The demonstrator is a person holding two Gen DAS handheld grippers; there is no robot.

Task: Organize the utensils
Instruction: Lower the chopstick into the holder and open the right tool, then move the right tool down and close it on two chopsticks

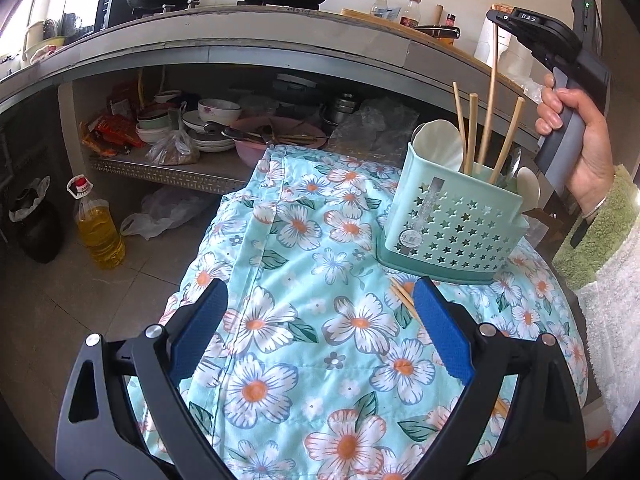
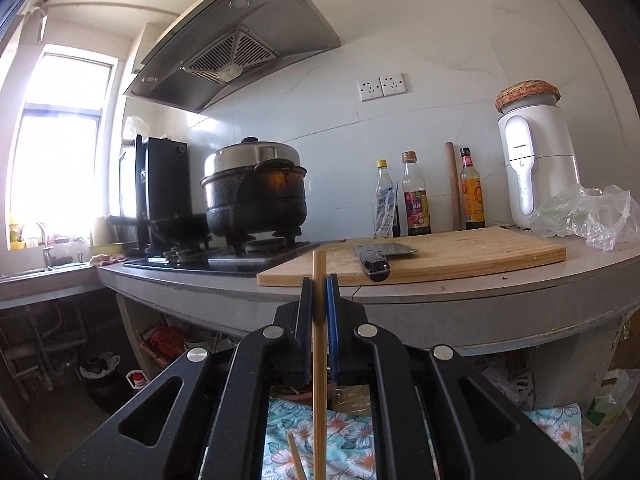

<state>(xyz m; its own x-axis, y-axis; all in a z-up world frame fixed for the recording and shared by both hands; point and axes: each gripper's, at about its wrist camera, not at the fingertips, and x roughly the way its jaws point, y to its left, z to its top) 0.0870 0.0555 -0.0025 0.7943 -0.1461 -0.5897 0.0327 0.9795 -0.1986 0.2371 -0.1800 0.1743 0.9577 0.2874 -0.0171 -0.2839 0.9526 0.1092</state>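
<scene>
A mint-green utensil holder (image 1: 452,220) with star cut-outs stands on the floral cloth (image 1: 304,320). It holds several wooden chopsticks (image 1: 473,128), white spoons (image 1: 438,140) and a metal spoon. My left gripper (image 1: 320,320) hovers open over the cloth in front of the holder, nothing between its blue pads. Loose chopsticks (image 1: 404,298) lie on the cloth by its right finger. My right gripper (image 1: 498,18), held by a hand, is above the holder, shut on one chopstick (image 1: 491,92) whose lower end reaches into it. The right wrist view shows that chopstick (image 2: 319,320) upright, pinched in the gripper (image 2: 320,280).
A grey counter (image 1: 240,44) runs behind, with pots on a stove (image 2: 256,200), bottles (image 2: 416,196), a cutting board (image 2: 440,256) bearing a cleaver, and a white appliance (image 2: 536,164). Under it, a shelf with bowls (image 1: 208,120). An oil bottle (image 1: 98,228) and dark jar stand on the floor.
</scene>
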